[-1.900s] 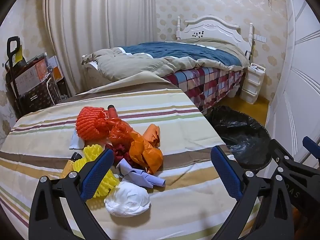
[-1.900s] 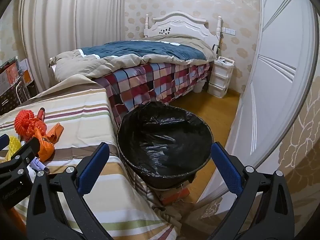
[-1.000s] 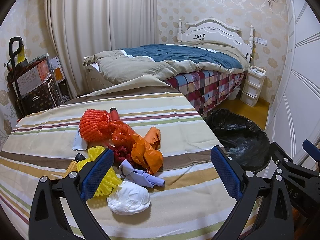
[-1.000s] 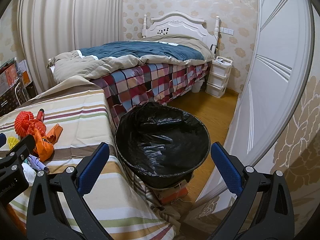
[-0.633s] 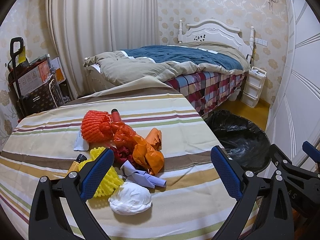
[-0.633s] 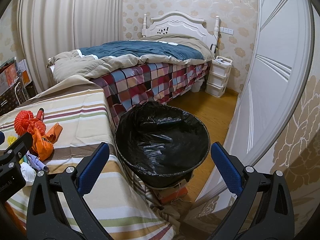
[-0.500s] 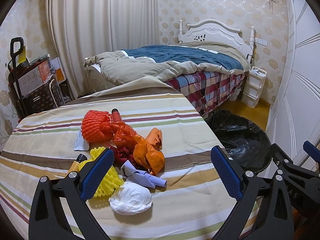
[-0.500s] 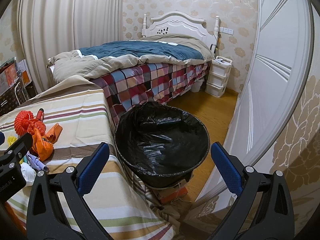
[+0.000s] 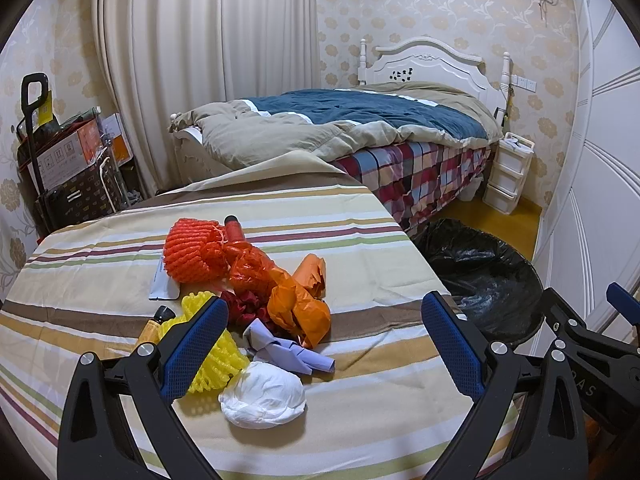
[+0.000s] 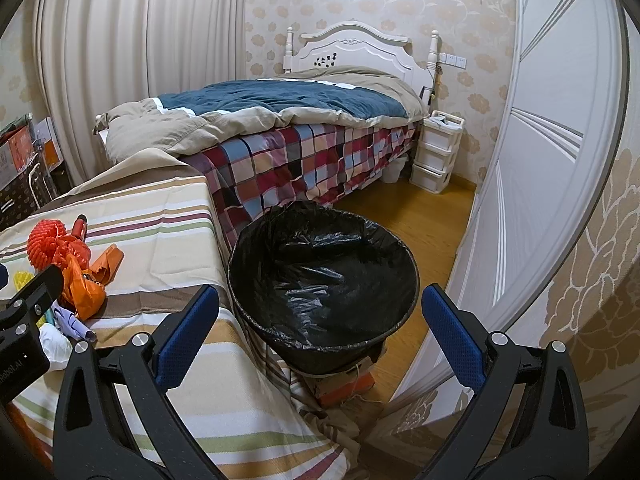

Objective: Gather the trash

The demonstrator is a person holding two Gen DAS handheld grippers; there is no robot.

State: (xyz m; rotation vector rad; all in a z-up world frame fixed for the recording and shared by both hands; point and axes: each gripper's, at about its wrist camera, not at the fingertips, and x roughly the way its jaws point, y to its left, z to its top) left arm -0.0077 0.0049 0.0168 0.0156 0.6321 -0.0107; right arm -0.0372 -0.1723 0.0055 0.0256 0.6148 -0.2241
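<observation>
1. Striped cloth in cream, brown, green and maroon covers the table (image 9: 100, 280) under my left gripper (image 9: 324, 344); the trash sits in 1 loose heap on it.
2. Orange foam net (image 9: 192, 252), the rearmost piece, with a red-capped tube (image 9: 233, 227) just behind it and a white sachet (image 9: 162, 286) at its left edge.
3. Crumpled orange-red plastic bag (image 9: 250, 268) touching the net, and orange paper wrap (image 9: 300, 304) against that on the right.
4. Dark red crumpled wad (image 9: 246, 308), tucked between the bag and the orange wrap.
5. Yellow foam net (image 9: 218, 354), partly hidden behind my left gripper's left finger; a small amber bottle with a black cap (image 9: 154, 324) lies beside it.
6. Lilac paper twist (image 9: 284, 346), lying in front of the orange wrap.
7. White crumpled tissue ball (image 9: 262, 394), nearest to me, between the spread fingers of my left gripper.
8. My left gripper hangs above the near edge of the heap, jaws wide apart, holding nothing.
9. My right gripper (image 10: 320, 340) is likewise spread wide and empty, aimed at the bin.
10. Black-lined trash bin (image 10: 324, 280) stands on the wooden floor just beside the table's right edge, propped on an orange box (image 10: 344, 390); I see no trash in the liner.
11. Behind: a bed (image 10: 280, 120) with a blue and beige quilt over a checked sheet, and a white 3-drawer unit (image 10: 436, 152) beside it.
</observation>
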